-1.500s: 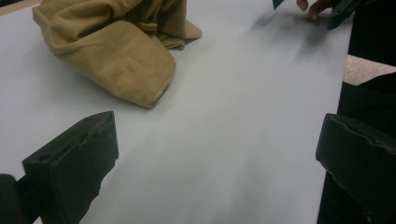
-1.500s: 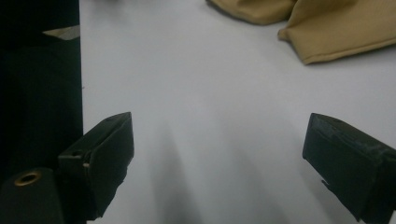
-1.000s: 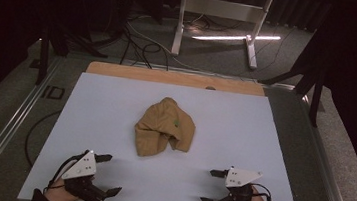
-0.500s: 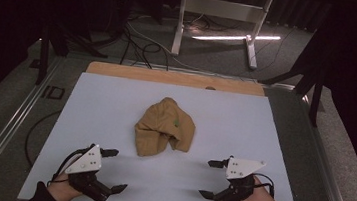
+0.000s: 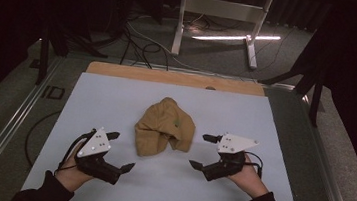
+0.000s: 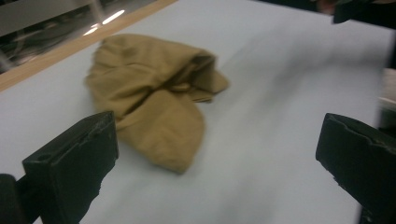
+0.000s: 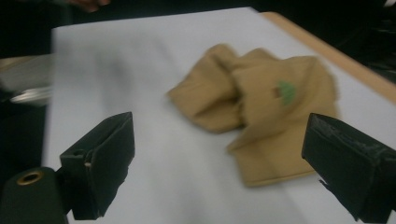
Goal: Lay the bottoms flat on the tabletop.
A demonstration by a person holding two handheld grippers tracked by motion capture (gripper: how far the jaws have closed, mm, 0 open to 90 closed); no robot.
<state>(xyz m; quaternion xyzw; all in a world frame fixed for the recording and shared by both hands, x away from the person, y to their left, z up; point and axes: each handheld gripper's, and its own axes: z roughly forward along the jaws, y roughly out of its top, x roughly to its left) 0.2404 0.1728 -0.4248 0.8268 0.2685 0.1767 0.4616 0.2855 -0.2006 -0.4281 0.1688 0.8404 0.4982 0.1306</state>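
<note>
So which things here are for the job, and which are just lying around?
For the job:
- tan cloth, crumpled mid-table
- left gripper, open, near it
- right gripper, open, near it
- white table sheet under the cloth

Just lying about:
- black cables on the floor
- white stand behind the table

You've got a pale sheet (image 5: 116, 104) covering the desk, with a wooden strip (image 5: 169, 77) along its far edge. Past it, black cables (image 5: 137, 46) on grey carpet, a white metal stand (image 5: 215, 14), and a lit tube (image 5: 236, 37).
</note>
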